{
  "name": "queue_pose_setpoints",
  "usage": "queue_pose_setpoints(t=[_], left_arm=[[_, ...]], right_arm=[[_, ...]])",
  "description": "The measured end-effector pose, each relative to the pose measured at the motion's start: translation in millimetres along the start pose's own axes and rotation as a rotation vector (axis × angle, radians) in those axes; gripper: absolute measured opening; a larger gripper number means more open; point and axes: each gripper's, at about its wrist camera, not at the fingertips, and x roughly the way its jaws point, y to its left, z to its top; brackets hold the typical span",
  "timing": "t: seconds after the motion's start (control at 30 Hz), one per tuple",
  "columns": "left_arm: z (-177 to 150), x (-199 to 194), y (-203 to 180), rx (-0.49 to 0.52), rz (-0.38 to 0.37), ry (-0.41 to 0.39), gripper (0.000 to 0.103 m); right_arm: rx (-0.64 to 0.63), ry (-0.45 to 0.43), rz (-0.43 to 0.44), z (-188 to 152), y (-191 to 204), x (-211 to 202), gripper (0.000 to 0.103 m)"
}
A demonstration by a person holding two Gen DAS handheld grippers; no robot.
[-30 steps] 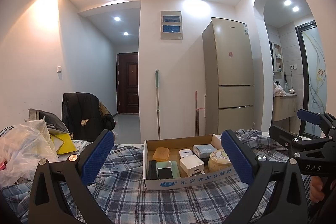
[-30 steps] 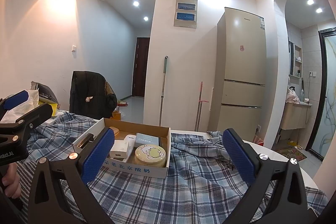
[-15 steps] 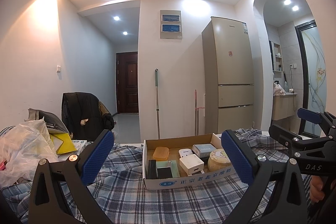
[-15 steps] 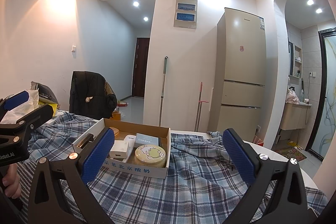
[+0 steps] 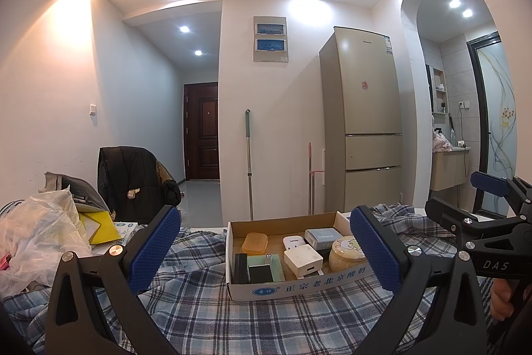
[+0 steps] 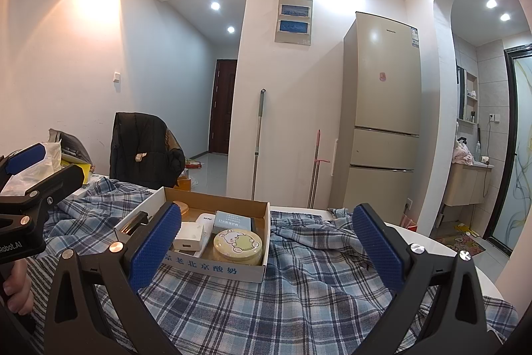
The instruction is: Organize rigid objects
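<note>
A shallow cardboard box (image 5: 299,283) (image 6: 212,268) sits on a blue plaid cloth (image 5: 266,321). Inside lie an orange soap case (image 5: 254,242), a white charger (image 5: 303,261), a round yellow tin (image 5: 345,257) (image 6: 237,245), a light blue carton (image 5: 322,237) (image 6: 232,222), a green box (image 5: 264,266) and a black block. My left gripper (image 5: 264,250) hovers open in front of the box, nothing between its fingers. My right gripper (image 6: 266,250) is open too, low over the cloth at the box's right end, and appears at the right edge of the left wrist view (image 5: 482,222).
Plastic bags (image 5: 36,238) and yellow papers pile up at the table's left. A chair with a black jacket (image 5: 133,185) stands behind. A fridge (image 5: 362,128), two mop handles and a doorway line the far wall. The white round table edge (image 6: 449,255) shows at right.
</note>
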Motion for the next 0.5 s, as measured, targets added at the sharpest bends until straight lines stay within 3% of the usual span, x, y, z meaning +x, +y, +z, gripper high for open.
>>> queue_pose_setpoints(t=[0.5], left_arm=[[0.3,-0.3,-0.5,-0.001,-0.005,0.000,0.103]], right_arm=[[0.000,-0.002,-0.006,-0.9,0.9,-1.8,0.103]])
